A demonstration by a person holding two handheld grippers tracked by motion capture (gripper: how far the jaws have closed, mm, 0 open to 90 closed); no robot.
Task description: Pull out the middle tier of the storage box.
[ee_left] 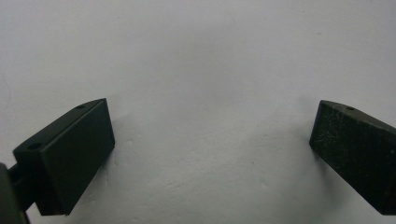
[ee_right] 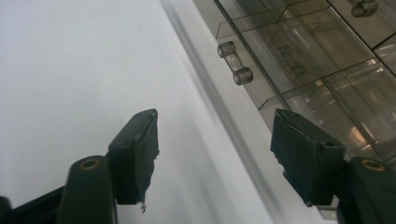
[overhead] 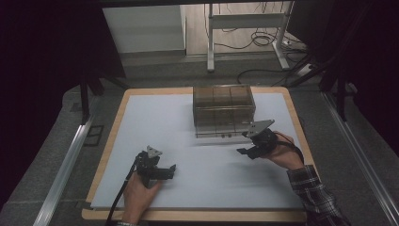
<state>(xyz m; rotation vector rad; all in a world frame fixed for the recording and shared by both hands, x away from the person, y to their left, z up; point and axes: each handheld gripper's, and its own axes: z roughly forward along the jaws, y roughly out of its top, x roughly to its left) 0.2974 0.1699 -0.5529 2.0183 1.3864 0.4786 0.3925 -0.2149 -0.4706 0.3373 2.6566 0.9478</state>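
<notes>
High view: the right gripper hovers just in front of the smoke-tinted clear plastic drawer box at the far middle of the white-topped bench, fingers spread and grasping nothing. The left gripper rests low on bare bench, fingers likewise released. Coming in at this tilt, a finger could slip off the small clear drawer knob, or a hard pull could drag the light box forward, since nothing braces it. Its compartments look empty, though tint hides detail.
</notes>
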